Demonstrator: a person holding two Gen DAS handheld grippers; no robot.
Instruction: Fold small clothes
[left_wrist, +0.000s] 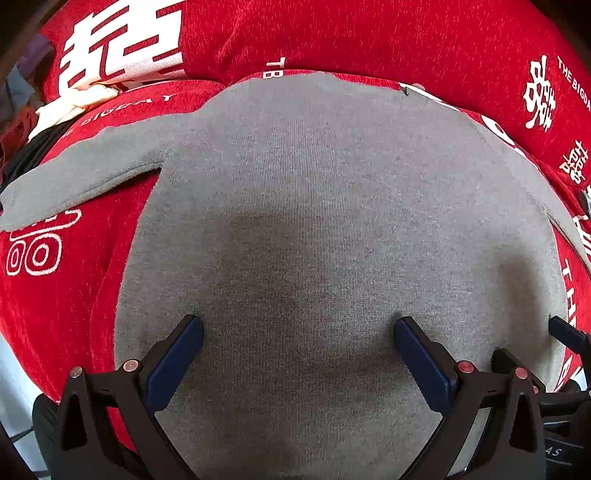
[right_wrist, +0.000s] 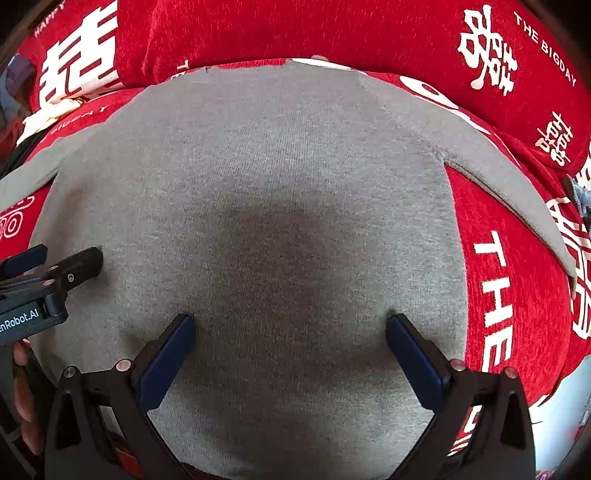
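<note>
Grey top (left_wrist: 314, 206) lies flat on red printed cloth (left_wrist: 332, 33); both hand-held grippers, left (left_wrist: 299, 328) and right (right_wrist: 290, 325), spread wide, empty; hem cut off below.

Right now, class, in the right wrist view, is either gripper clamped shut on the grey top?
No: the right gripper has its jaws spread wide over the grey top, and nothing is pinched between them.
</note>
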